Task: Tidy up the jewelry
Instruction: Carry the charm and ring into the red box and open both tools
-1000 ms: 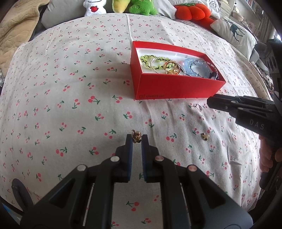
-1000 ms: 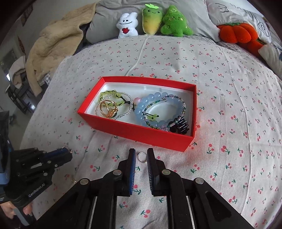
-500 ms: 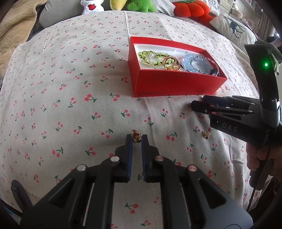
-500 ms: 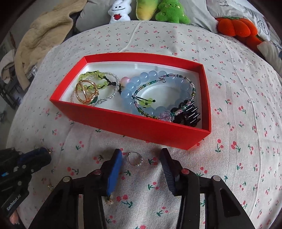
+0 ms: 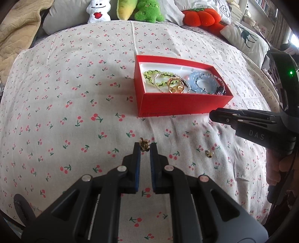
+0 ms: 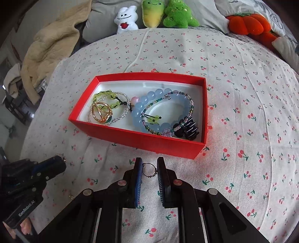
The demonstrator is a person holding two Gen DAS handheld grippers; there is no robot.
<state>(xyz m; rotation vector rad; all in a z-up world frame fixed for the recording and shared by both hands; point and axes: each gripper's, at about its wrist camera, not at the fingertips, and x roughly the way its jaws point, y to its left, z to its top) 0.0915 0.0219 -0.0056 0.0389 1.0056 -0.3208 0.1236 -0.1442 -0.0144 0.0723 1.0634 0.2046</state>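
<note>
A red box [image 6: 142, 140] on the cherry-print bedspread holds bead bracelets, a gold wire piece [image 6: 101, 112] and a black hair clip [image 6: 188, 129]. In front of its near wall, my right gripper [image 6: 149, 165] is closing on a small thin ring [image 6: 149, 170]. The ring's two sides sit against the pads. My left gripper [image 5: 144, 147] is shut on a small gold earring [image 5: 144, 144], just above the cloth. A second gold earring [image 5: 209, 153] lies loose to its right. The right gripper [image 5: 212, 116] also shows side-on, near the box [image 5: 183, 106].
Plush toys [image 6: 153, 13] and an orange pumpkin cushion [image 6: 248, 23] line the far end of the bed. A beige blanket [image 6: 50, 48] is heaped at the far left. The bedspread falls away at both sides. A hand [image 5: 276, 168] grips the right tool.
The right jaws spread wide over the ring half a second ago and have now come in against its sides. The left gripper kept its hold on the gold earring and stayed put.
</note>
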